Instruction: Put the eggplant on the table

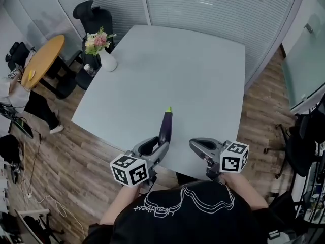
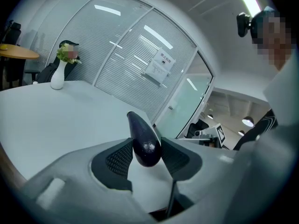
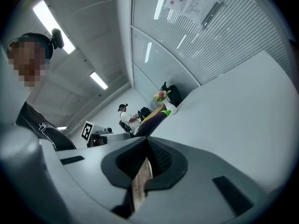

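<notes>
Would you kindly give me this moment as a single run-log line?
left tongs: shut on eggplant | eggplant: over table, near edge | right tongs: shut, empty | task: eggplant not yet released

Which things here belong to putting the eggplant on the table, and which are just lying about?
Part of the job: eggplant; left claw, gripping it; big pale table.

Just about: flower vase; round wooden table; black office chair; right claw, holding nothing.
</notes>
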`<state>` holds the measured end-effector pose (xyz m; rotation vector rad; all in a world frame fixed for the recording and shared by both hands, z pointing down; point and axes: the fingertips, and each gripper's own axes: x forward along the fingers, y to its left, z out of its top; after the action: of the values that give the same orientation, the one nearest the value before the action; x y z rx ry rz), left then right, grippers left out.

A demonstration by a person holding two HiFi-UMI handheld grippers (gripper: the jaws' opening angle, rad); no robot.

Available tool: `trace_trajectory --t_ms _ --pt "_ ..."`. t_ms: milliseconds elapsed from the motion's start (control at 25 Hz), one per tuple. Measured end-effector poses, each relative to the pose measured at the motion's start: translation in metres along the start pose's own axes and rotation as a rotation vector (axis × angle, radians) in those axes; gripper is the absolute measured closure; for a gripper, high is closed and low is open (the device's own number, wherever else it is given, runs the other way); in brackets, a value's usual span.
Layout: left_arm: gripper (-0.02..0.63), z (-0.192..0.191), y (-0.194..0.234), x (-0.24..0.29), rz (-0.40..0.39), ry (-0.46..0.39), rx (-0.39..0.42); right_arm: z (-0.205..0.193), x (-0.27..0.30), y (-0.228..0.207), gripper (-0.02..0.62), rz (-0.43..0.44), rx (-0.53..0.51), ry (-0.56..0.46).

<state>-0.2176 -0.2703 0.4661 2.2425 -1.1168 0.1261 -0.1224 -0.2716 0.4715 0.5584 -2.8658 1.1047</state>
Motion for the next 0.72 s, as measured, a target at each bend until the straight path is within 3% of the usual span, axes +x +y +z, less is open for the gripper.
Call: trace_trajectory --t_ms 360,720 --pt "0.413 -0.015 0.015 0.048 0.019 0.102 0.075 -0.008 -0.015 -0.035 0.586 -0.041 0.050 0.008" --pt "0.413 -0.040 0.038 0.083 0.041 0.183 0.087 -0.026 -0.029 -0.066 0.586 -0.083 0.134 0.008"
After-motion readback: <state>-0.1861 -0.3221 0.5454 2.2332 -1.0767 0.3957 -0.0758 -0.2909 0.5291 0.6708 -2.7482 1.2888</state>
